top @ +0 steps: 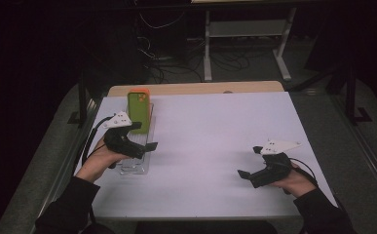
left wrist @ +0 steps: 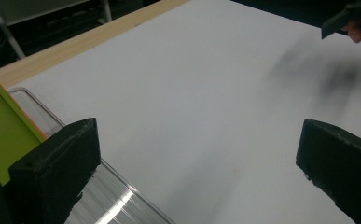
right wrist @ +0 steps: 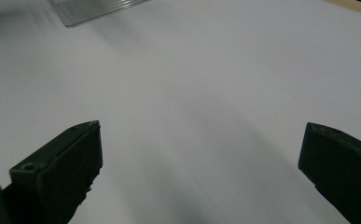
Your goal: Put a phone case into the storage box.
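White worktop (top: 210,141); clear tray (top: 136,163) at its left edge, green phone (top: 138,113) propped at the tray's far end. Left tongs (top: 149,146) wide over the tray, right tongs (top: 242,174) wide, well apart. Square up on phone edges before closing.

dim room, dark surround | table (top: 215,131) brightly lit | gripper views soft, motion-blurred | faint shadows

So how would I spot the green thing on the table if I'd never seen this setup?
Start at the white table and go to its far left corner. A clear tray lies there beside the left gripper. The phone stands at its far end: lime green, the brightest thing on the table.
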`<state>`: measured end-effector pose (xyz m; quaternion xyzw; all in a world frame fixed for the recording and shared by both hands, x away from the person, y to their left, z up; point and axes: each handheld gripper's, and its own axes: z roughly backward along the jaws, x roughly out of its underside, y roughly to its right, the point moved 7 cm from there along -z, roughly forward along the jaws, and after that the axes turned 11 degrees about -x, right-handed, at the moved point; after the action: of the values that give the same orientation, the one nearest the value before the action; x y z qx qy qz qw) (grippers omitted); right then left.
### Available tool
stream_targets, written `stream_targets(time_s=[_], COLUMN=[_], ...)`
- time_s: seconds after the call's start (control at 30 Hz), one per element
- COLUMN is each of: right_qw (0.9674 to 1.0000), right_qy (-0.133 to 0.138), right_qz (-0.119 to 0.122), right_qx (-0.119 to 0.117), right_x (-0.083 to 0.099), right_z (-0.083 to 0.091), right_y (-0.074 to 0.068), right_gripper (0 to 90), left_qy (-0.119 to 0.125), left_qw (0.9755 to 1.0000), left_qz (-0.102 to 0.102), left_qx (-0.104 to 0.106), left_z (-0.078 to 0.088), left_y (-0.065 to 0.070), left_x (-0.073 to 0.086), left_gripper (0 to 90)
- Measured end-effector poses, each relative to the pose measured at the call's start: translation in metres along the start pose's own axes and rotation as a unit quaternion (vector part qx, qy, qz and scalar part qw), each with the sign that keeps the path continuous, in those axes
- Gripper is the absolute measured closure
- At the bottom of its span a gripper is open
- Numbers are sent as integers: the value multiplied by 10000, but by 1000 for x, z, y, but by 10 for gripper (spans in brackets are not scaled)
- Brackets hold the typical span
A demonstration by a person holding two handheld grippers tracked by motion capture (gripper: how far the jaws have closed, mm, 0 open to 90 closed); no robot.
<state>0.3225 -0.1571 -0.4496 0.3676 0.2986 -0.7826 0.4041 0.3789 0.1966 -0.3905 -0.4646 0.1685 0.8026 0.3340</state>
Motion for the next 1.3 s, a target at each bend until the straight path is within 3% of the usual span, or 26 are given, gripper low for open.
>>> stream_targets(time_s=[0.6,1.3], right_qw=[10000,10000], right_qy=[-2,38], right_qz=[17,9], right_qx=[-18,-58], right_x=[1,1], right_z=[1,3], right_y=[-1,-4], right_gripper=[0,0], left_qy=[-110,-304], left_qw=[9999,9994], left_qz=[-82,-102], left_qx=[25,141], left_z=[7,11], left_y=[14,19], left_x=[39,61], left_gripper=[0,0])
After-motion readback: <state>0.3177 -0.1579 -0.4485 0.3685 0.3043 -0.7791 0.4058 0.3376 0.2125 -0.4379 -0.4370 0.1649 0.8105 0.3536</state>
